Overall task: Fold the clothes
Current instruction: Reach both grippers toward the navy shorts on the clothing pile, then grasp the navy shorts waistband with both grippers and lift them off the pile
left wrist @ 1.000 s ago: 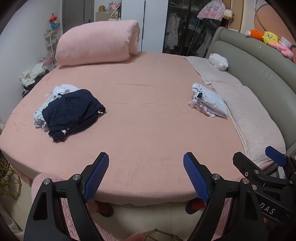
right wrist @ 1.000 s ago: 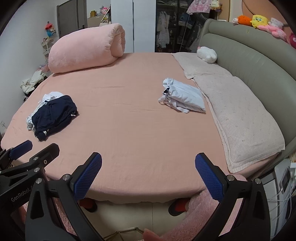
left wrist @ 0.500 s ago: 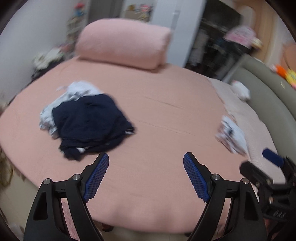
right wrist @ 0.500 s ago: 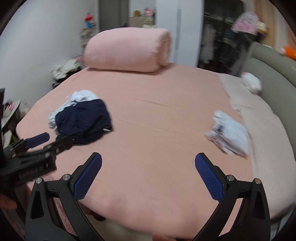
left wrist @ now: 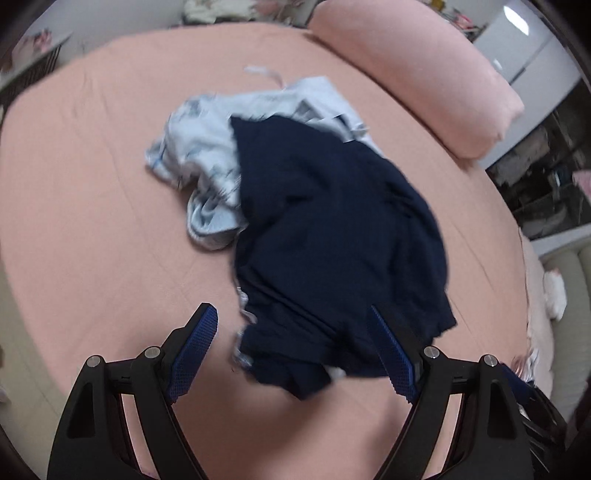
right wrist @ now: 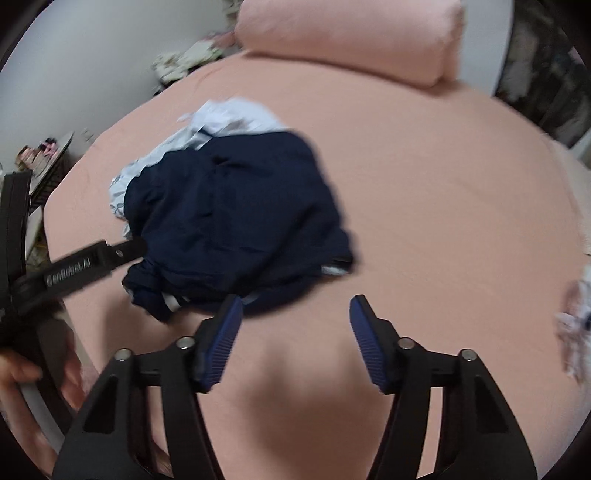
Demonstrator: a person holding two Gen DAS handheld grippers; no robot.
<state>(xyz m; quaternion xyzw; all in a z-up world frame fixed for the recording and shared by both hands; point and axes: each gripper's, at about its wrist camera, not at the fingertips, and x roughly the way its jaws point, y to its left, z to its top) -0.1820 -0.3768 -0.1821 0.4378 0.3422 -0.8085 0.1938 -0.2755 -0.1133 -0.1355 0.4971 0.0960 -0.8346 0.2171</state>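
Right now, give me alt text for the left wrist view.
The open left gripper hovers over the near edge of a crumpled navy garment lying on a pink bed. A pale blue garment sits partly under it, a pink bolster beyond.

We see both views smeared by motion. The navy garment covers much of the pale blue garment, so we cannot tell what kind of clothing either is. In the right wrist view the left gripper ends against the navy cloth, its fingertips lost there. A white bundle at the right edge is too blurred to identify. The rolled pink blanket is cut off at the top.
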